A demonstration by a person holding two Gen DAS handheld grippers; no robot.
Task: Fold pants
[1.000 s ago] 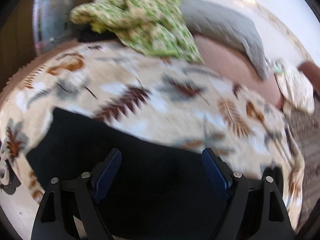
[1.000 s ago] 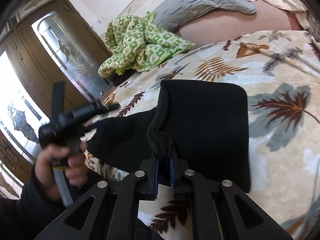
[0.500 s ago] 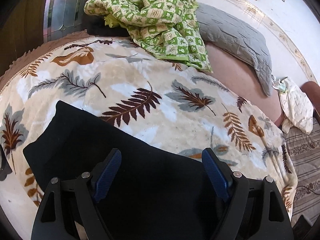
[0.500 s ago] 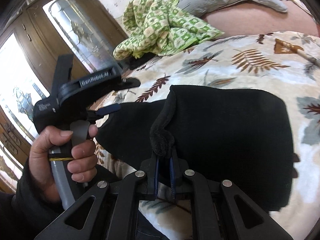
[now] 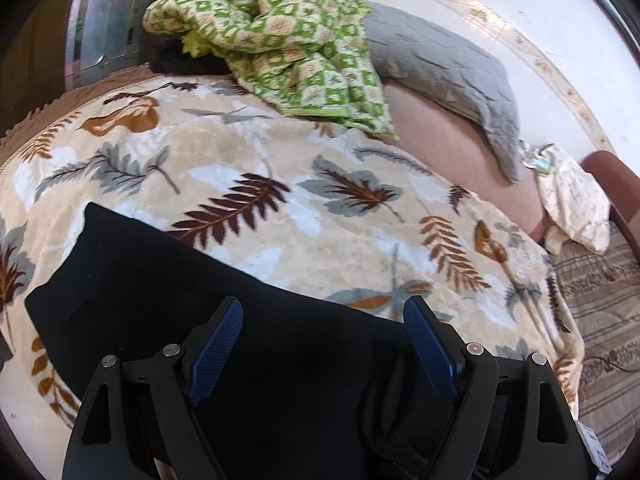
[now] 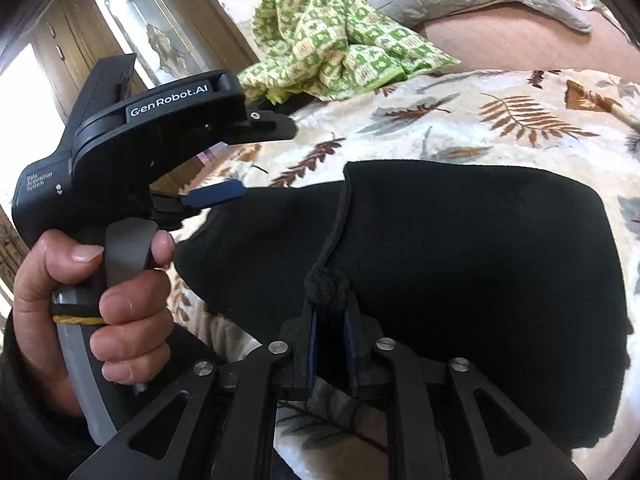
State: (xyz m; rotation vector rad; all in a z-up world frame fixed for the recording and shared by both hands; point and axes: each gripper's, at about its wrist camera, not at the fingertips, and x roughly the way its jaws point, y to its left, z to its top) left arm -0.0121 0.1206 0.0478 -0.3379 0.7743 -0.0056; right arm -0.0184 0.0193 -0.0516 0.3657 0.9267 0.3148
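We had the right gripper [image 6: 329, 332] clamped on a bunched edge of the pants [image 6: 460, 264], its two fingers drawn close with the black cloth pinched between them. From that pinch a folded edge of the fabric ran up and away, and the upper layer lay doubled over to the right of it.

Our left gripper [image 5: 322, 350] was spread wide, blue pads [image 5: 214, 354] well apart, hovering over the pants [image 5: 168, 292] and holding nothing. In the right wrist view we saw the same left gripper [image 6: 240, 164] from the side, held up by our left hand [image 6: 96, 292] on its grey handle, just beside the left end of the pants.

The pants lay dark and partly folded on the near part of the leaf blanket [image 5: 304, 208], which covered the bed. Farther back we saw a crumpled green quilt [image 5: 296, 44] touching a grey pillow [image 5: 444, 68]. A pale cloth [image 5: 572, 204] sat at the far right edge, well apart from the pants. A glass door [image 6: 156, 44] stood behind the bed.
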